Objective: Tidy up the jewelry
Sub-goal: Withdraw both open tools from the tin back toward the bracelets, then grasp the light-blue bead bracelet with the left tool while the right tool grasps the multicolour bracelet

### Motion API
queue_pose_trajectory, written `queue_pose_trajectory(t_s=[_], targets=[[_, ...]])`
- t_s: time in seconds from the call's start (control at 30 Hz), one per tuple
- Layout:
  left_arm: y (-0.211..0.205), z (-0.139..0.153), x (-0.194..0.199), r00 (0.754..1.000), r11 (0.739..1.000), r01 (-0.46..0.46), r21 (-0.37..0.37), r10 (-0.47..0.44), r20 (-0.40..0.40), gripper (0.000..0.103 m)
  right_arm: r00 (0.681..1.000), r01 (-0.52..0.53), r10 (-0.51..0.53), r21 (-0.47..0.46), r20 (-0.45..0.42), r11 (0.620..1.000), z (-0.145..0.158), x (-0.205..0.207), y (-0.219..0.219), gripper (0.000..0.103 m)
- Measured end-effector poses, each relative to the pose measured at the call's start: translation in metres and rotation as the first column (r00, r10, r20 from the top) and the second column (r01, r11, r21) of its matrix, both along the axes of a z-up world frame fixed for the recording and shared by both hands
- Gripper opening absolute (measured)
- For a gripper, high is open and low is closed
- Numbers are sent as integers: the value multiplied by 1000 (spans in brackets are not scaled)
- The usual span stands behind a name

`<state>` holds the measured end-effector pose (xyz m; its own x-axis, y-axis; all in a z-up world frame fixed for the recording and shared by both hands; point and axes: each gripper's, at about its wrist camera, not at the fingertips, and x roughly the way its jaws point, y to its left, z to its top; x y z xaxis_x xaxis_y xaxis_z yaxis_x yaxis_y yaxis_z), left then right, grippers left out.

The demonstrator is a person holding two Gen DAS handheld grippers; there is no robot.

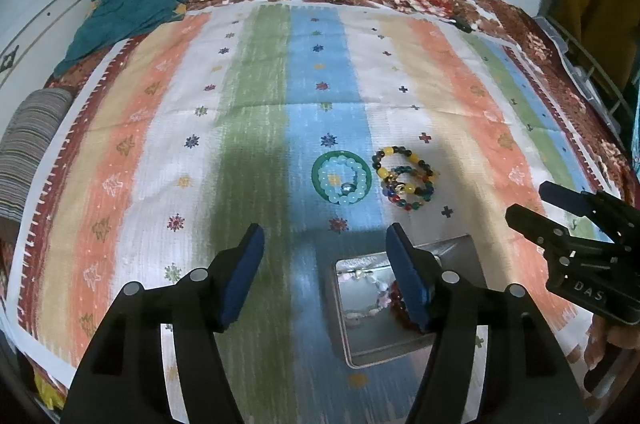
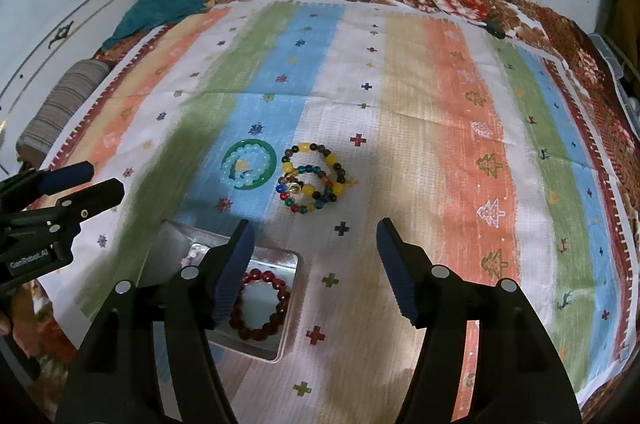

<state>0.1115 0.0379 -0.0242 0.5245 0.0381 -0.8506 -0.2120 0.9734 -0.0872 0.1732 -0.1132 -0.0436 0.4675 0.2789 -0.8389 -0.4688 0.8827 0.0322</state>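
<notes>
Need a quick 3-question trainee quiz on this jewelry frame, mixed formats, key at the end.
1. True or false: the dark red bead bracelet lies inside the metal tin.
2. Multiple choice: what sits within the green bangle? A) a yellow bead bracelet B) a pale blue bead bracelet C) nothing
3. Fill in: the multicolored bead bracelets lie on the striped cloth, outside the tin, and the left gripper and right gripper are both ____.

Key: 1 true; 2 B; 3 open, nothing between the fingers of either.
</notes>
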Motion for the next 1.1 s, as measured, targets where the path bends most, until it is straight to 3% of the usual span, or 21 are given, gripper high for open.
queue_pose_trajectory(t_s=[0.5, 0.7, 1.1], targets=[[13, -27, 33, 996, 999, -9, 31, 12, -90, 66, 1000, 4, -3, -21, 11, 1000, -6, 22, 7, 74], [14, -29, 41, 996, 1000, -5, 31, 8, -92, 67, 1000, 10, -10, -36, 9, 999, -11, 32, 9, 75], [22, -47, 62, 990, 999, -6, 31, 10, -142, 67, 998, 7, -9, -30, -59, 1000, -31, 58, 17, 75]])
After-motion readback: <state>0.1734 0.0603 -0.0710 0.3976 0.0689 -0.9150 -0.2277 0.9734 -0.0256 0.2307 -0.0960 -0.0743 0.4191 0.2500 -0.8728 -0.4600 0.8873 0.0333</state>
